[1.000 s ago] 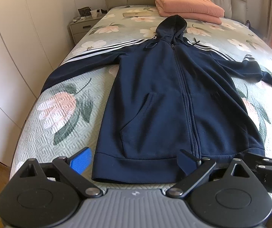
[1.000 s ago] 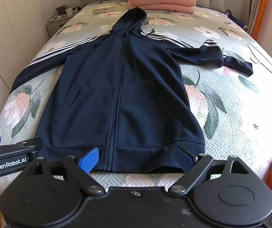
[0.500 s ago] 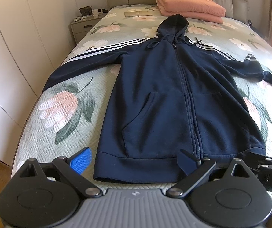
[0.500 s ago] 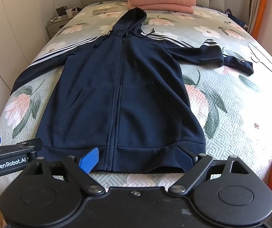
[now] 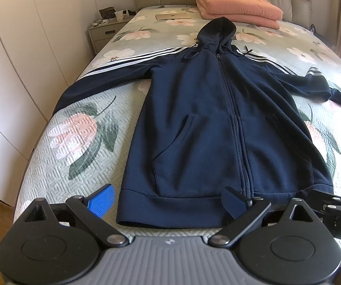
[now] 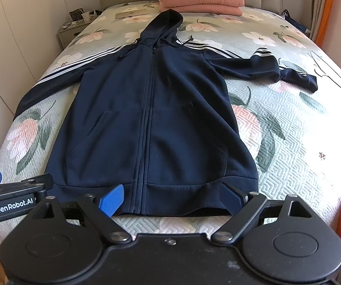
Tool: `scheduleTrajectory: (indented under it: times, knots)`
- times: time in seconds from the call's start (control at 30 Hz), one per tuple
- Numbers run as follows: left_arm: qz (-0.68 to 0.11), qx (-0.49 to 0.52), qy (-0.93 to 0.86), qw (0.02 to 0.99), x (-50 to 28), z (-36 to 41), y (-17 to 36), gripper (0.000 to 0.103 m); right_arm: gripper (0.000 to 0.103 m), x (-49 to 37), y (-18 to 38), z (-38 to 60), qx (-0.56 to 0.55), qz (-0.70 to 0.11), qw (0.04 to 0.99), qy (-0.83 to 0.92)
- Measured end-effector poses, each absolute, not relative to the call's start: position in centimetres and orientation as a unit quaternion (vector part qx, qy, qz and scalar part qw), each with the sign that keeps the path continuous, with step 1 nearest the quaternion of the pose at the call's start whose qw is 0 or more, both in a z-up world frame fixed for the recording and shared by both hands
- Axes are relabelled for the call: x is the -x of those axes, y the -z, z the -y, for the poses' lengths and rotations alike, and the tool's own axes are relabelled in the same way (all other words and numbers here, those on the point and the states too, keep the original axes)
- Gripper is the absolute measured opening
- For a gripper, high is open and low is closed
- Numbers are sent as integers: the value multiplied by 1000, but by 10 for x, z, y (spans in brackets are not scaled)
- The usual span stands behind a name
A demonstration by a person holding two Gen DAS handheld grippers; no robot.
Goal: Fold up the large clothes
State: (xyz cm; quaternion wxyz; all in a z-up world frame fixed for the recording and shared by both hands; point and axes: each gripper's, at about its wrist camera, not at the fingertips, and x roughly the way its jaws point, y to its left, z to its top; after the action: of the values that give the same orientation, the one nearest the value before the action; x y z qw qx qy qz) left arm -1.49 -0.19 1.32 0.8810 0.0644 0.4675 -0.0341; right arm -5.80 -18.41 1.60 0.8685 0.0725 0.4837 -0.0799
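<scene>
A navy zip hoodie (image 5: 213, 128) (image 6: 151, 118) with white sleeve stripes lies flat, face up, on the floral bed, hood toward the headboard and both sleeves spread out. My left gripper (image 5: 168, 201) hovers open over the hem's left half, its blue fingertips (image 5: 101, 200) apart with nothing held. Over the hem's right half my right gripper (image 6: 170, 198) stands open too, empty. The left sleeve's cuff hangs off the bed's left edge, out of sight.
Folded pink bedding (image 5: 239, 11) and a laptop (image 5: 172, 16) lie near the headboard. A nightstand (image 5: 104, 30) and white wardrobes (image 5: 16, 59) line the left side. Wire hangers (image 6: 332, 76) rest on the bed's right part. An orange curtain (image 6: 325, 11) hangs at right.
Both views have crept slightly forward and the left one a little rightward. The hoodie lies unchanged and both grippers stay open.
</scene>
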Motion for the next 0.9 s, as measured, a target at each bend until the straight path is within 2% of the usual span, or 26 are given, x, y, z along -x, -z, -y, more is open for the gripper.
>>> scheduleTrajectory:
  times: [0.9]
  knots:
    - [-469, -63, 39, 880, 15, 0, -13, 98, 103, 60, -16, 186, -78, -483, 869, 81]
